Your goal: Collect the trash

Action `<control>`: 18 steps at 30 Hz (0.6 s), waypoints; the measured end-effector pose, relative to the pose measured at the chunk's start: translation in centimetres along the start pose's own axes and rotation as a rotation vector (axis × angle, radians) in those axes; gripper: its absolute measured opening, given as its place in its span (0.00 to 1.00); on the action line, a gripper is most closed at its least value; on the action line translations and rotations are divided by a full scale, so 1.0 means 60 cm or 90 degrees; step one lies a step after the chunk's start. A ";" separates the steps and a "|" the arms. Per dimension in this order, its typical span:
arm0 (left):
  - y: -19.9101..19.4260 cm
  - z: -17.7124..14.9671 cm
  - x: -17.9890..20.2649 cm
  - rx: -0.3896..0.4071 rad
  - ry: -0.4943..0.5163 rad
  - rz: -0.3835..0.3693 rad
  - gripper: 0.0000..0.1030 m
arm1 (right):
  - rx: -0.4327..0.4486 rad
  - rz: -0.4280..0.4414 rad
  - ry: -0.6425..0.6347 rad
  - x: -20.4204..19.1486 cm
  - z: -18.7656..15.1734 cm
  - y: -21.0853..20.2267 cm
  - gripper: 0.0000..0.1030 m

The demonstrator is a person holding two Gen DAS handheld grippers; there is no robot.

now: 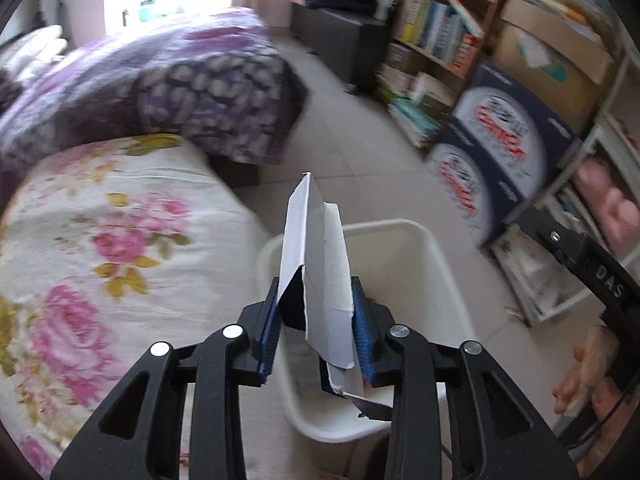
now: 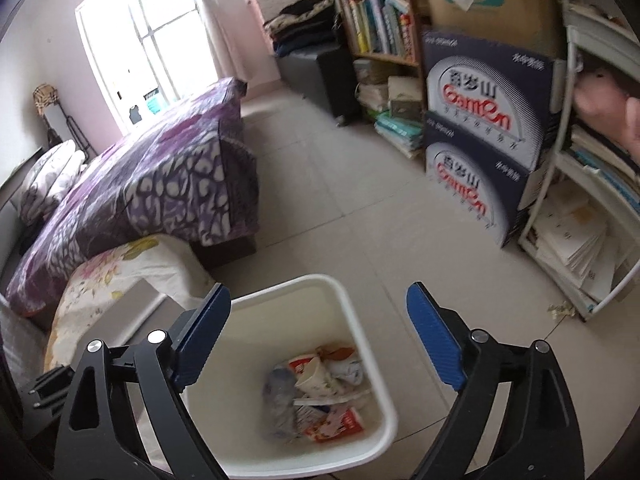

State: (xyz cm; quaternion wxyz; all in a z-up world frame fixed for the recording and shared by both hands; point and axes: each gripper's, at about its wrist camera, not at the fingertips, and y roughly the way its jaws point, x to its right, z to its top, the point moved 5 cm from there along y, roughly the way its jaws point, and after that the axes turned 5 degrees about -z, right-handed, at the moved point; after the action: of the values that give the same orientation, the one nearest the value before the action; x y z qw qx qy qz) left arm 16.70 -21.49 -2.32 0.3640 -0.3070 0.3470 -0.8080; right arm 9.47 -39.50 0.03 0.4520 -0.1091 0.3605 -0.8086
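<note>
Left wrist view: a folded white paper carton [image 1: 320, 264] is clamped in the left tongs [image 1: 318, 332] at lower centre, above the white plastic bin [image 1: 432, 252]; it should be released only once centred. Right tongs [image 2: 320, 344] are spread wide, empty.

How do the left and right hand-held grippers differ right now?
The left hand-held gripper clamps a folded white carton; the right hand-held gripper holds nothing. The left's jaws stand narrow, the right's wide. Both hang over the white bin and have blue pads.
</note>
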 end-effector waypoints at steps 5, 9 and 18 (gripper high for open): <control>0.002 -0.003 0.021 0.011 0.010 -0.027 0.70 | 0.044 -0.015 0.006 0.023 0.004 -0.020 0.92; -0.008 -0.002 -0.001 0.024 -0.036 -0.014 0.77 | 0.040 -0.009 0.024 0.026 -0.001 -0.024 0.93; -0.100 -0.035 -0.083 0.142 -0.089 0.175 0.92 | 0.033 -0.057 -0.022 -0.025 -0.050 -0.042 0.93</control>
State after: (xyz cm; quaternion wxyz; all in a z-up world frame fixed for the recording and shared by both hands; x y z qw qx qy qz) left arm 15.58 -13.84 -0.02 0.5260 -0.2701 0.2674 -0.7609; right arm 7.17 -36.02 -0.21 0.4237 -0.1273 0.3266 -0.8352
